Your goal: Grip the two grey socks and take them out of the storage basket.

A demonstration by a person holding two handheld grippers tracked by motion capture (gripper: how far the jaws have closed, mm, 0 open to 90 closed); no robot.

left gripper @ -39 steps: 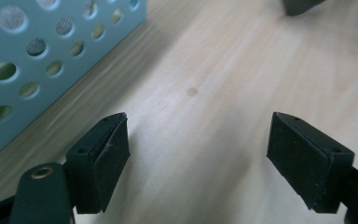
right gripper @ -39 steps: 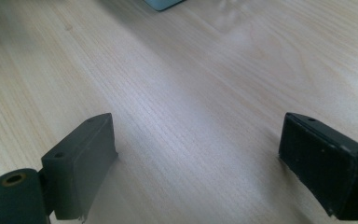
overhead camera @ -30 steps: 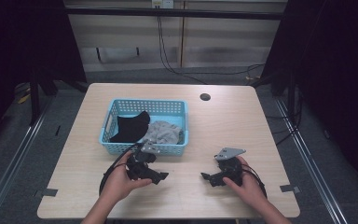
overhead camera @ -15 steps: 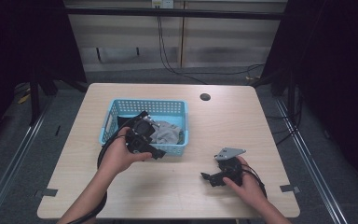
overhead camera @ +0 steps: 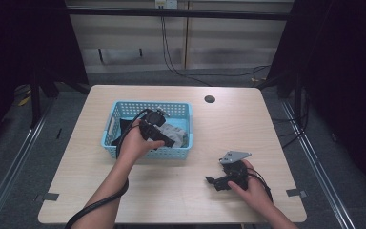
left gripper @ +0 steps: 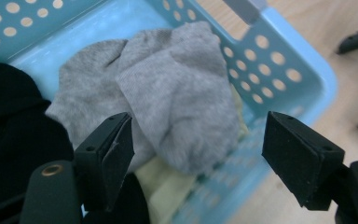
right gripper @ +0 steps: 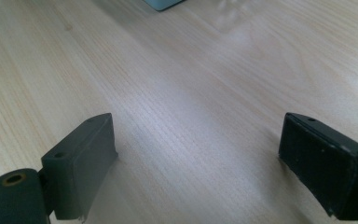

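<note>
The left gripper (left gripper: 198,154) hangs over the light blue basket (overhead camera: 183,112) on the table (overhead camera: 267,124), its fingers (left gripper: 109,154) spread wide apart with nothing between them, just above a crumpled grey cloth (left gripper: 177,93) that lies in the basket's right part beside a black cloth (left gripper: 14,126) and over a pale yellow piece (left gripper: 168,186). The right gripper (overhead camera: 214,182) rests low on the bare wood near the table's front right, well apart from the basket, its fingers (right gripper: 81,163) also wide open and empty.
</note>
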